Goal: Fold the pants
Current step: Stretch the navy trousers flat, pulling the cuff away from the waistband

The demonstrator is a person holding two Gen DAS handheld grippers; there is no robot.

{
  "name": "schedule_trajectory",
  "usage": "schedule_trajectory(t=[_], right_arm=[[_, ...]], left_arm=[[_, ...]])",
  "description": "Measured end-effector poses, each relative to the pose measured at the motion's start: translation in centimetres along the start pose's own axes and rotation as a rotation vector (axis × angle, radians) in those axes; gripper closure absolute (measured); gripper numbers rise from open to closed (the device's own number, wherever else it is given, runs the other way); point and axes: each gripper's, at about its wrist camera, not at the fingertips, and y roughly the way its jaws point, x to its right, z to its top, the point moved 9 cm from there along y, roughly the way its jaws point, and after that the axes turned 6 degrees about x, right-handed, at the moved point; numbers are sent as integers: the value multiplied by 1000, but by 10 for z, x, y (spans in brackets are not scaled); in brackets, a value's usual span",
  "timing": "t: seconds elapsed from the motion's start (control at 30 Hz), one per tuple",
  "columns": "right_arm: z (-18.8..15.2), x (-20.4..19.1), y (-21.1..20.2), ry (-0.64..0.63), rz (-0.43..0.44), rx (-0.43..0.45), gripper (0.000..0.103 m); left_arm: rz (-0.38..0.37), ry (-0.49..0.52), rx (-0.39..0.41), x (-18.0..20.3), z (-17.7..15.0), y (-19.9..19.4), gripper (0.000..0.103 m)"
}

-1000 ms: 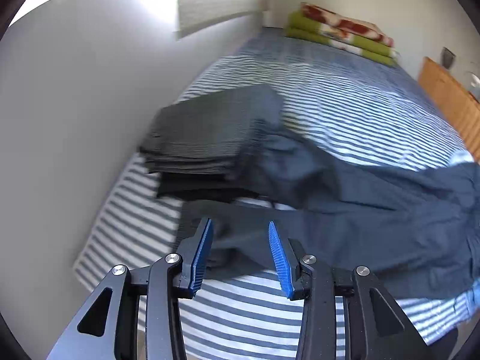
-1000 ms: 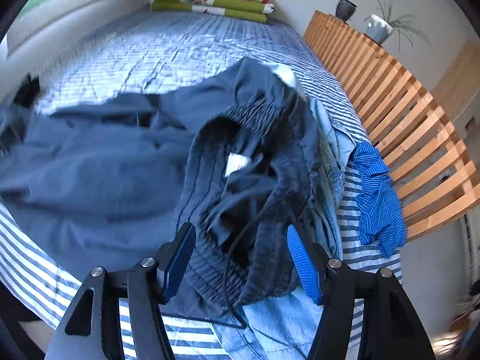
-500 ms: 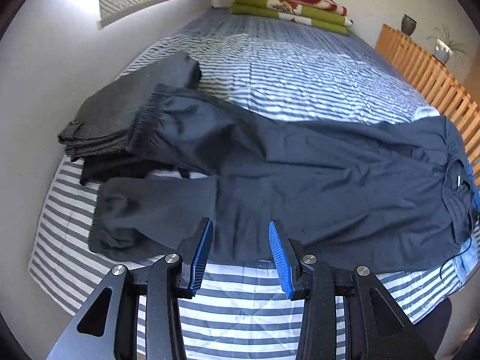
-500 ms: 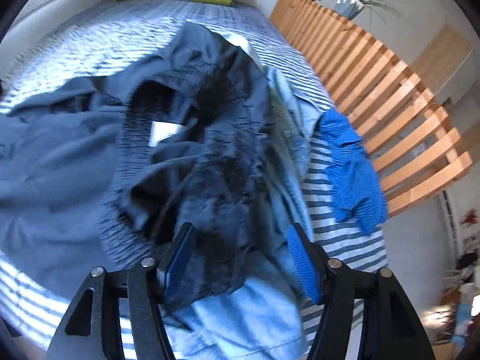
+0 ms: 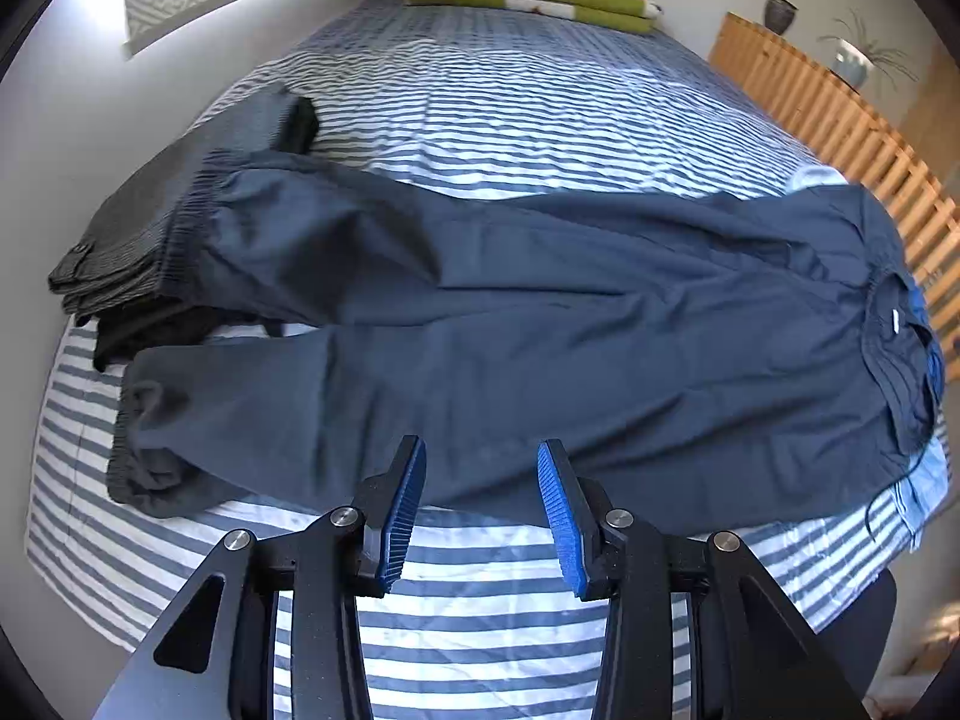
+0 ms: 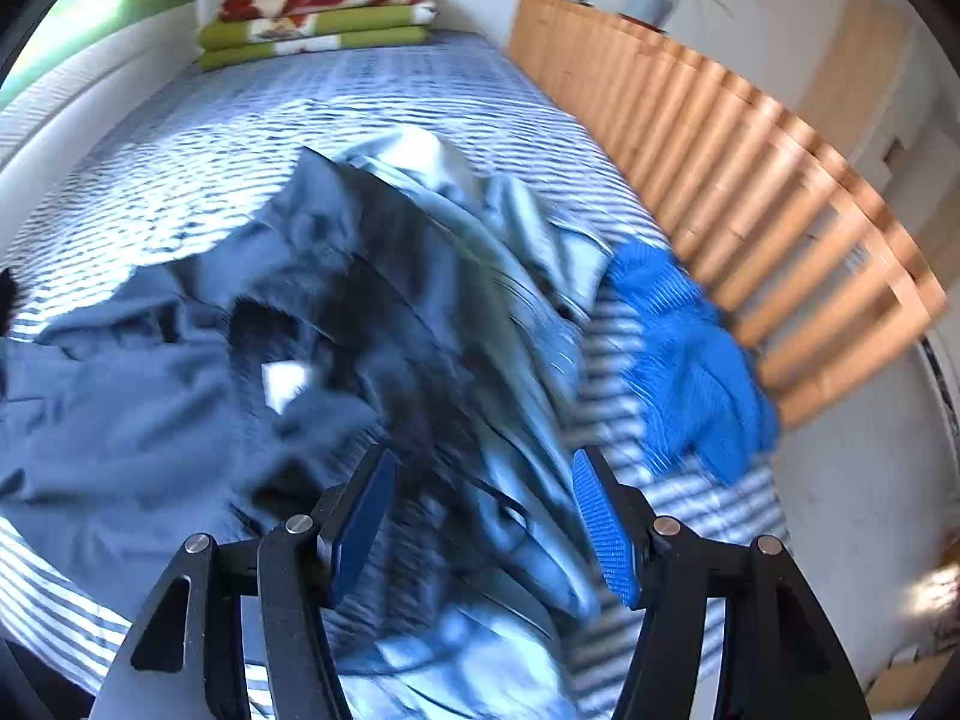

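dark navy fabric pants (image 5: 540, 324) lie spread across the blue-and-white striped bedsheet (image 5: 516, 114), legs toward frame left (one cuff overlapping a folded grey garment stack (image 5: 138, 240)); the black left gripper (image 5: 480, 510) hovers parted at bottom centre.

both wrist views angled down, sharing pants (image 5: 540, 324)

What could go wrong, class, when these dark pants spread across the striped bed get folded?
1. One leg cuff of the dark blue-grey pants lies on the stack of folded dark garments; pulling it may topple the stack.
2. The waistband rests on light blue clothing, which the open right gripper could pinch too.
3. A thin drawstring dangles and may snag.
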Motion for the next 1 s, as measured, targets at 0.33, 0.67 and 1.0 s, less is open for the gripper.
schedule_trajectory(t=[0.33,0.67,1.0], right_arm=[[18,-17,68,-133,-193,-93,45],[-10,0,63,8,-46,-154,73],[-22,-33,53,-124,-89,-145,36]], left_arm=[[-36,46,-25,22,-7,1,61],[-52,58,-51,28,-16,11,61],[-83,78,-71,47,-28,16,61]])
